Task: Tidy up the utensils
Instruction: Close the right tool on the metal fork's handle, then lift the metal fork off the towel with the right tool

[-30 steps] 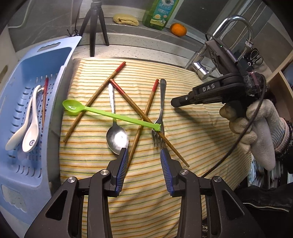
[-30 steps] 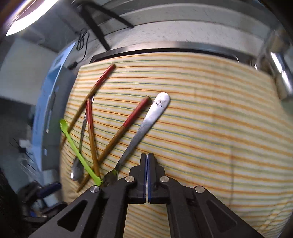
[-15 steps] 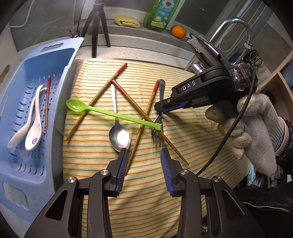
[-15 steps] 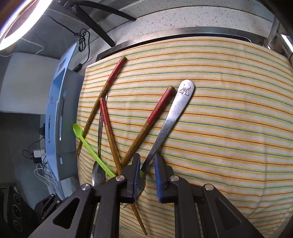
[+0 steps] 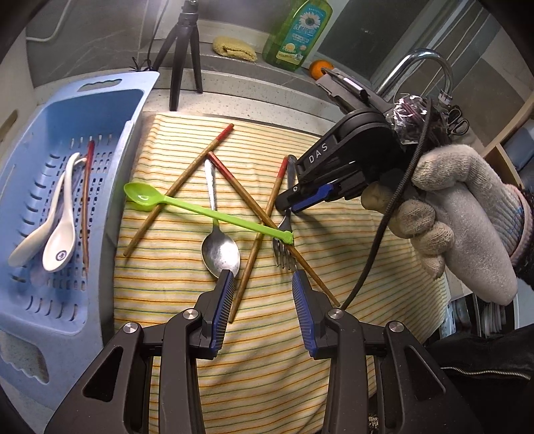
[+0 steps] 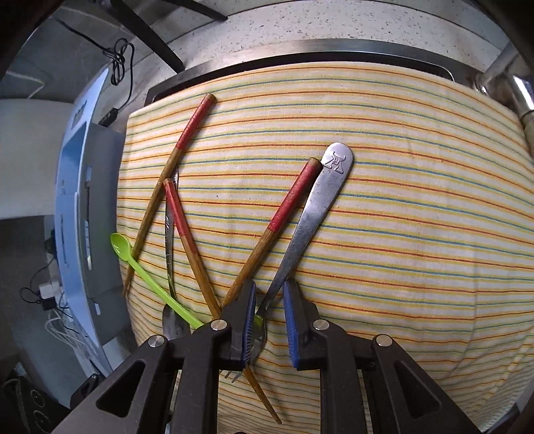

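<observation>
On a striped cloth (image 5: 267,350) lie a metal fork (image 5: 283,233), a metal spoon (image 5: 218,247), a long green plastic spoon (image 5: 200,208) and three red-tipped wooden chopsticks (image 5: 180,187), all crossing each other. My right gripper (image 6: 269,293) is open, low over the cloth, its jaws on either side of the fork handle (image 6: 310,213). It also shows in the left wrist view (image 5: 293,203). My left gripper (image 5: 262,283) is open and empty, just in front of the spoon bowl and the fork tines.
A blue slotted basket (image 5: 110,110) on the left holds two white spoons (image 5: 58,230) and a chopstick (image 5: 87,200). Behind the cloth stand a tripod (image 5: 183,50), a sponge, a green soap bottle (image 5: 300,30), an orange and a faucet (image 5: 430,63).
My right gripper went from shut to open and came down towards the utensils until its jaws straddle the fork handle. My left gripper stayed open and moved a little closer to the pile.
</observation>
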The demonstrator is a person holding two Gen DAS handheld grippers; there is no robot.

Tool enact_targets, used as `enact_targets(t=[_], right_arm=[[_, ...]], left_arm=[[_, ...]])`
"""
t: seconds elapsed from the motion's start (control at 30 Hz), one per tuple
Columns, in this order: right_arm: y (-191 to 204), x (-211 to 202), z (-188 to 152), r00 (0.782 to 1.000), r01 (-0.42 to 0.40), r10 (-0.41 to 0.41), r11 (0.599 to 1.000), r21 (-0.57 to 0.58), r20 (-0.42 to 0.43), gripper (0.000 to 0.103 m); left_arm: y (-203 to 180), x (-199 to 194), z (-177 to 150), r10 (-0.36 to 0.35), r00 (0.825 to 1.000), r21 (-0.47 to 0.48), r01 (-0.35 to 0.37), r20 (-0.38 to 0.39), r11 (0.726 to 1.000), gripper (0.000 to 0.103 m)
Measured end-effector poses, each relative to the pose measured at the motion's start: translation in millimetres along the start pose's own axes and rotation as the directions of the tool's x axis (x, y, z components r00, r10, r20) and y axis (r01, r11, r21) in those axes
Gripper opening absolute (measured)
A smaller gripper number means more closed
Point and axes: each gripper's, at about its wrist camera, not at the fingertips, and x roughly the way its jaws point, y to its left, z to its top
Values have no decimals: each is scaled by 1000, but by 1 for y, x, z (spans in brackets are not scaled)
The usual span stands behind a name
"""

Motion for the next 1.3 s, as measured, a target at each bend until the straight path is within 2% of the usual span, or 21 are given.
enact_targets(t=[0.07, 0.2, 0.33, 0.6, 0.7, 0.93, 1.03, 1.3], right_arm=[[6, 2, 2, 999, 42, -42, 999, -4, -17, 13], [12, 3, 4, 996, 87, -88, 996, -37, -25, 12], [10, 1, 1, 995, 94, -94, 995, -40, -9, 10], [-29, -10, -11, 999, 48, -48, 999, 27, -1, 5], [-45, -14, -18, 1000, 6, -6, 998, 55, -4, 5], [-75, -24, -33, 999, -35, 35, 999, 36, 4, 5], [-84, -28, -37, 999, -44, 44, 999, 25, 5, 5], [-123, -35, -53, 993, -116, 118, 989, 86, -16, 5]], left_arm=[[2, -1, -1, -9, 1000, -4, 9, 5, 1000, 35], [2, -4, -4, -27, 1000, -9, 27, 14, 1000, 35], [2, -4, -5, -29, 999, -6, 29, 15, 1000, 35], [-16, 2, -2, -21, 1000, 18, 21, -4, 1000, 35], [-28, 8, 1, -23, 1000, 34, 24, -15, 999, 35], [-58, 27, 10, -28, 998, 79, 32, -56, 996, 35], [-69, 39, 10, -45, 996, 84, 52, -83, 995, 35], [-117, 76, 2, -84, 985, 138, 106, -152, 985, 35]])
